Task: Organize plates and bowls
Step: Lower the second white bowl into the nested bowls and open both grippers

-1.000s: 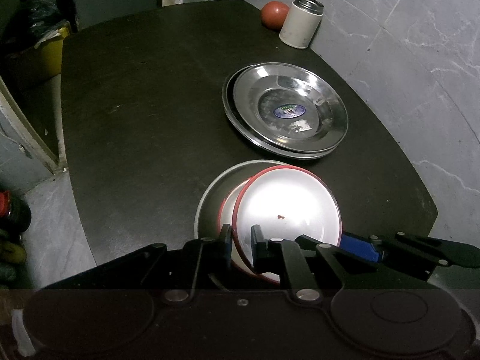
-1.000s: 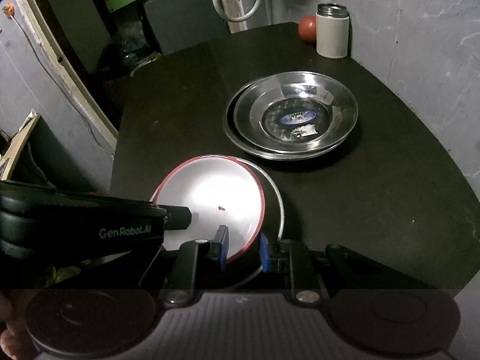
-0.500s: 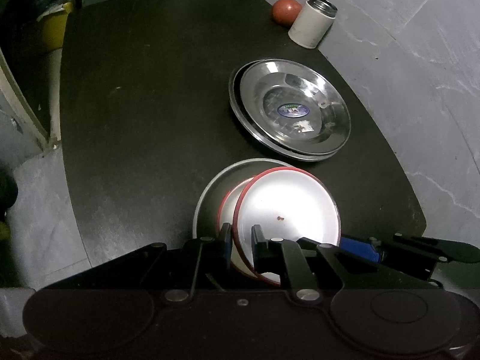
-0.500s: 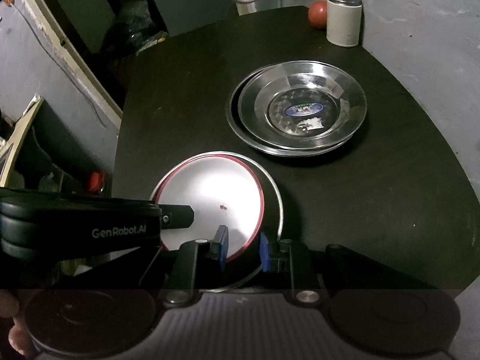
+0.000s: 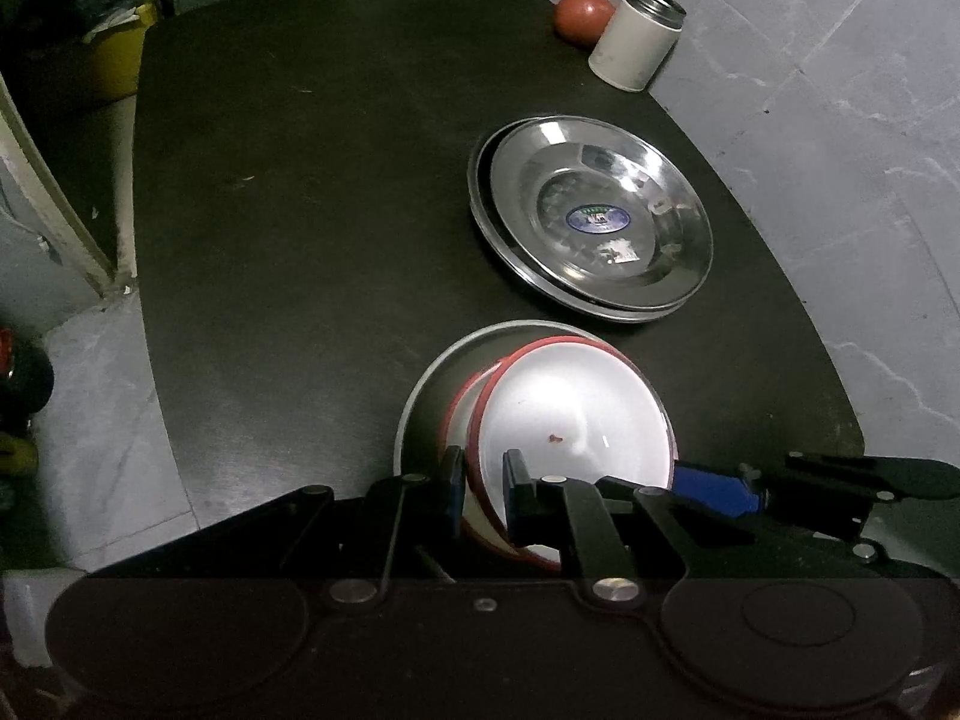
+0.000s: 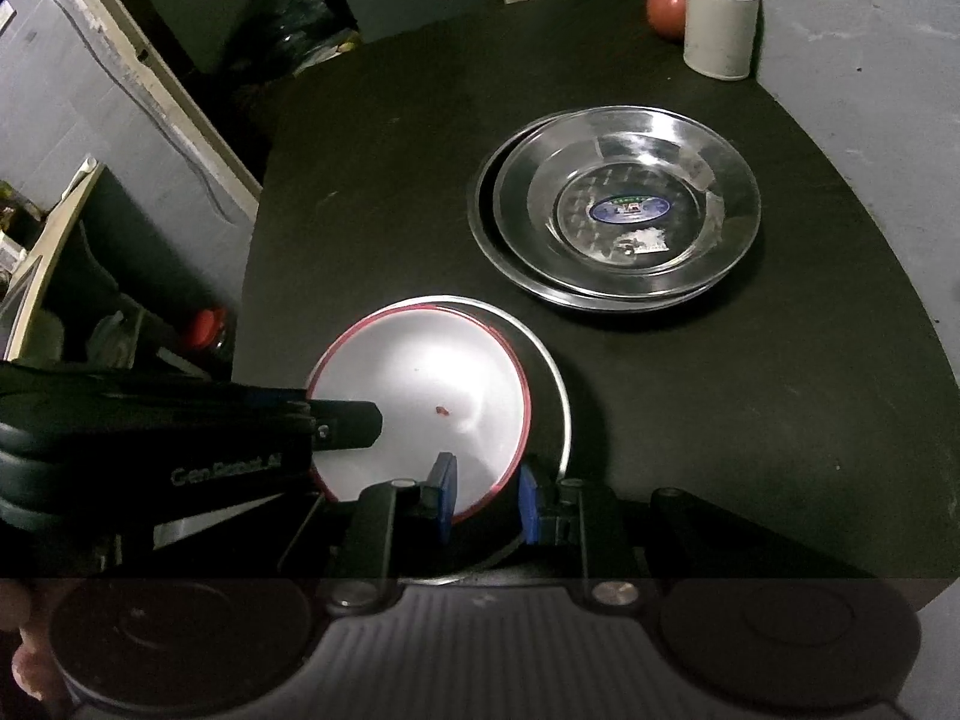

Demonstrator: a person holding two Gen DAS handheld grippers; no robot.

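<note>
- Left gripper [image 5: 483,483] clamped on the near rim of a white bowl with a red rim [image 5: 576,414], one finger outside the wall, the other inside
- Second red-rimmed bowl [image 5: 465,402] nested under it, edge peeking out on the left side of the fingers
- Both bowls sitting inside a steel bowl [image 5: 420,387], wider, rim showing as a grey arc ahead and to the left of the fingertips
- Small red speck [image 5: 553,437] on the white inside, just ahead of the inner finger
- Right gripper [image 6: 483,501] straddling the near edge of the same stack, fingers apart: left blue pad [image 6: 445,495] over the white bowl's rim, right pad beyond the red rim, near the steel bowl's edge; contact of the pads with the rims impossible to tell
- Stacked steel plates [image 6: 618,210] farther ahead and to the right of both pairs of fingers, well apart from the bowls, top one carrying a blue oval sticker [image 6: 630,208]
- White canister with a metal top [image 6: 720,21] at the far right corner of the dark table [image 6: 384,180], a red round fruit [image 6: 666,3] just beside it
- Left gripper's black body crossing in from the left in the right wrist view, tip over the white bowl
</note>
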